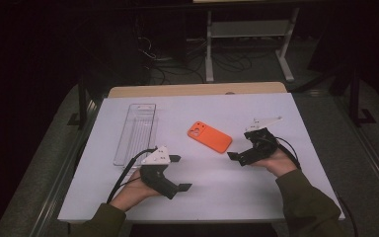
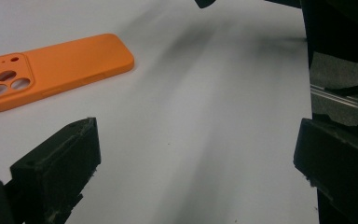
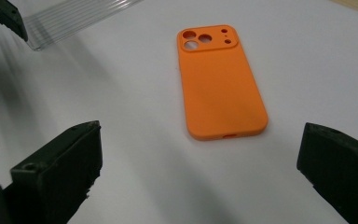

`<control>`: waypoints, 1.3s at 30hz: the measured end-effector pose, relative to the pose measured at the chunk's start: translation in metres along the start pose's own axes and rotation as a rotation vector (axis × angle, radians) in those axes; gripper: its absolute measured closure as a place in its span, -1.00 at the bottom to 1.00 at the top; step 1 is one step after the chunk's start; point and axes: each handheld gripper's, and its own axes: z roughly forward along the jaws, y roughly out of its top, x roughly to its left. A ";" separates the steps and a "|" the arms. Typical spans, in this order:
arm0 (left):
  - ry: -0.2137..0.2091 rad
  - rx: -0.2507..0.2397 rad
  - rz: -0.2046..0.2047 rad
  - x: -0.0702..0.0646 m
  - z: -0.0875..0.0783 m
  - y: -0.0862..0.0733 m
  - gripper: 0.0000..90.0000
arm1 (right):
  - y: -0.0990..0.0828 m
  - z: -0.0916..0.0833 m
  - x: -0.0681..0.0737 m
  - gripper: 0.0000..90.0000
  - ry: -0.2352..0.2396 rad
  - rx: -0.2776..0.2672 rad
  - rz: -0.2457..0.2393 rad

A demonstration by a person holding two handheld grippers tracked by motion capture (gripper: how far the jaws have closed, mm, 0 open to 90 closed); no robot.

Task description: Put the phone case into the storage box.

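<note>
The flat orange silicone phone case [image 1: 209, 137] lies camera-cutouts up near the middle of the white table [image 1: 276, 197], at ten o'clock from the right hand-held gripper [image 1: 238, 157]. Both it and the left hand-held gripper [image 1: 180, 173] stand wide apart, empty. The case is thin and flat; jaws may skid over it or push it toward the clear ribbed plastic tray [image 1: 136, 133].

Orange phone case [image 1: 209, 137], clear ribbed plastic tray [image 1: 136, 133], white table sheet [image 1: 217, 187], black claws
</note>
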 end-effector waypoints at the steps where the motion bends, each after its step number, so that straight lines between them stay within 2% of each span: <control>1: 0.000 0.000 -0.003 0.000 0.000 0.000 -1.00 | 0.002 0.001 -0.001 -1.00 -0.003 0.013 0.006; 12: -0.004 0.010 0.001 0.001 -0.002 0.000 -1.00 | 0.012 0.009 -0.005 -1.00 0.016 0.034 0.004; 19: -0.002 0.011 0.001 0.000 -0.002 0.000 -1.00 | 0.020 0.016 -0.008 -1.00 0.006 0.046 -0.004; 39: -0.003 0.011 0.003 -0.001 -0.002 0.000 -1.00 | 0.039 0.025 -0.017 -1.00 0.004 0.035 -0.003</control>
